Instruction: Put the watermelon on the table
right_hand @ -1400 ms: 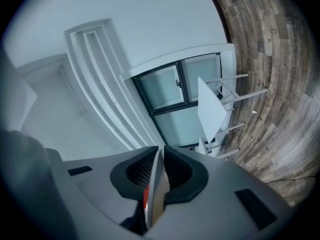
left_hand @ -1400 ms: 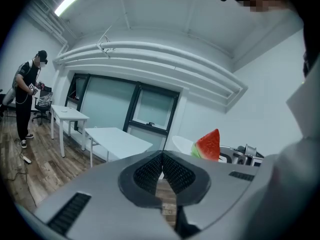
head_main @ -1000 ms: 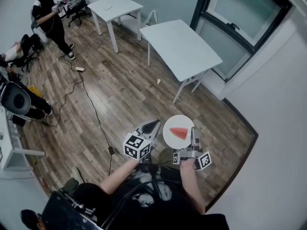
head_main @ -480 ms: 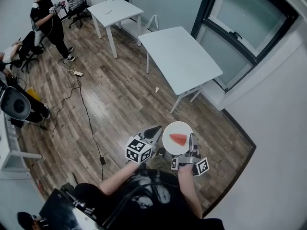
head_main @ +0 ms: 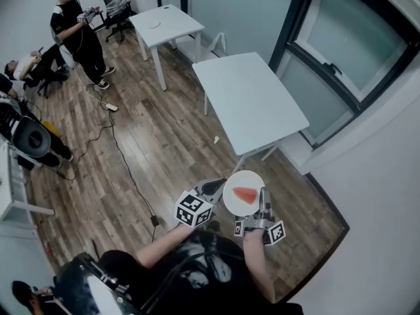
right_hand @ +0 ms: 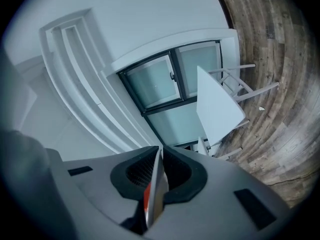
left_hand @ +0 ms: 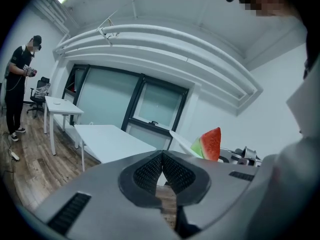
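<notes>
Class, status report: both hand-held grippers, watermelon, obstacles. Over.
Left hand-held gripper shut, empty. Right hand-held gripper shut on plate. Watermelon on plate, short of white table. Open floor between.

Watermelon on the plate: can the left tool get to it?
Probably yes. The left tool sits right beside the plate, with nothing between it and the watermelon, though its jaws are shut and would need opening first.

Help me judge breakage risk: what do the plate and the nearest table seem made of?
Plate: white, smooth, thin-edged; plastic or glazed ceramic, can't tell. Table: flat matte white top, likely laminate or painted board, on slim white legs, probably metal.
</notes>
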Tool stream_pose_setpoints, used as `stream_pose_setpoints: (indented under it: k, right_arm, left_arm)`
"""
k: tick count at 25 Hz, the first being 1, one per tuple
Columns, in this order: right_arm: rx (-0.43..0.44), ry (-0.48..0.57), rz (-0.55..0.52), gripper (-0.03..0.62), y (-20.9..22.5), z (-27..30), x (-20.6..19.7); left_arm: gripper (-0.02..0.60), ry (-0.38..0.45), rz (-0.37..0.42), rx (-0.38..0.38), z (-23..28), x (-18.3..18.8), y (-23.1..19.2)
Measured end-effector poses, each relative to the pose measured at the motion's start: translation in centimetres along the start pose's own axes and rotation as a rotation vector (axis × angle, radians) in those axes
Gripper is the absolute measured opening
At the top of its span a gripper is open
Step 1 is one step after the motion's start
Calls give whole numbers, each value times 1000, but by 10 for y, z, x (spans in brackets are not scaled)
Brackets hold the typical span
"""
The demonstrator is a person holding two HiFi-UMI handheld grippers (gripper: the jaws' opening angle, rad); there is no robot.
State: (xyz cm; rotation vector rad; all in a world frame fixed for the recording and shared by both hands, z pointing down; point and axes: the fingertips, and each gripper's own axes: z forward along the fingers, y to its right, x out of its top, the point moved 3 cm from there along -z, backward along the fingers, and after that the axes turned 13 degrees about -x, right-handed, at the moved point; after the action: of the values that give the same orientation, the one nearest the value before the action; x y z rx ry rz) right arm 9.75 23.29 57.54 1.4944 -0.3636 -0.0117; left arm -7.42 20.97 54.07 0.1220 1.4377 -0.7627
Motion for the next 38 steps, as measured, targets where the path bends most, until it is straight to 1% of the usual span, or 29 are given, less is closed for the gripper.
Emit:
stream_pose_setpoints:
  k: [7,11,17,21,28,31,33,38]
  right_arm:
    - [-49,-14,29,34,13,47,29]
    - [-58,-14,28,34,14,82,43]
    - [-66,15,-1,34,9,154,65]
    - [-41,62,-9,34,-4,202,81]
    - [-28,120,-10,35,-13,261,103]
    - [-34,149,-15,34,-17,277,123]
    - [-43,161,-14,34,-17,286,135]
    - [-67,157,-11,34,-16,324,161]
  left_arm:
    - [3,-20,-40,52,34,4,-41]
    - [3,-19,-59,54,61,13,-74]
    - [3,-8,-61,24,107,43,-141]
    - [3,-5,-66,-15,137,70,-186]
    - [3,-47,-64,-116,186,96,-231]
    - [3,-59,-84,-126,205,105,-252]
    - [3,-61,-84,-121,215,110,-262]
    - [3,-78,-97,-107,250,116,-284]
